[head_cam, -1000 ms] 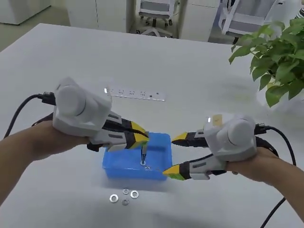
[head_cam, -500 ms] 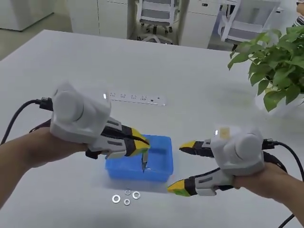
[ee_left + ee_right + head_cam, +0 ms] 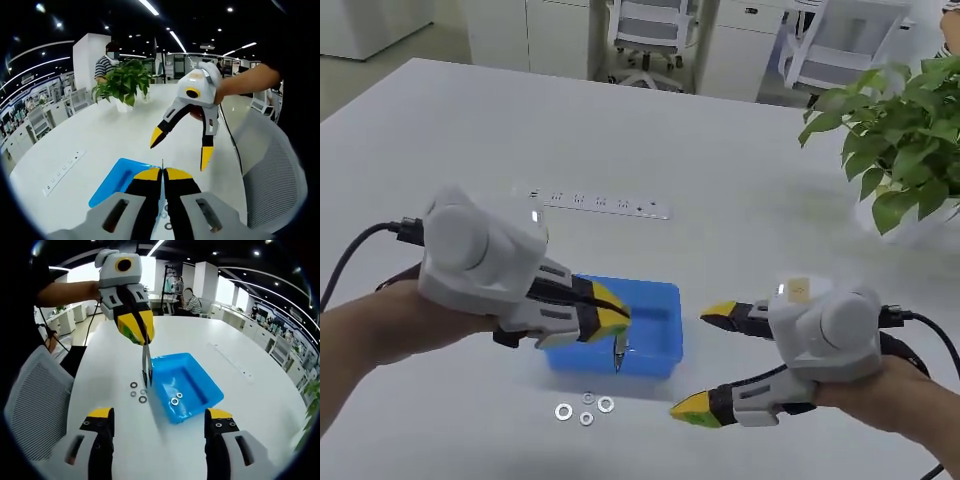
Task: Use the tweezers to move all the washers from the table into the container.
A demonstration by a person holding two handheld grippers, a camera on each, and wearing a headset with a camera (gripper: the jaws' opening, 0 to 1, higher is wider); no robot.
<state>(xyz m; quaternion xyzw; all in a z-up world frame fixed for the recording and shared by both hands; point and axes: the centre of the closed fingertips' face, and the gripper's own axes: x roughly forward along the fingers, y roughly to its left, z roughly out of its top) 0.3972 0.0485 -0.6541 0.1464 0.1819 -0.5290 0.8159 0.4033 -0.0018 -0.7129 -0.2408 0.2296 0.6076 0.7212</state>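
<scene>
Left gripper (image 3: pixel 612 316): jaws clamped on tweezers (image 3: pixel 618 353); tips drawn back from mid-container (image 3: pixel 660 298) to its near wall.
Right gripper (image 3: pixel 690 360): jaws wide apart; shifted right and nearer.
Washers (image 3: pixel 586 408): cluster on counter (image 3: pixel 720 200), just near of container; two inside.

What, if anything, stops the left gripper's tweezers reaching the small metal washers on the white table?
Probably nothing, so yes: the thin metal tweezers hang near the washers, beside the blue plastic container.
</scene>
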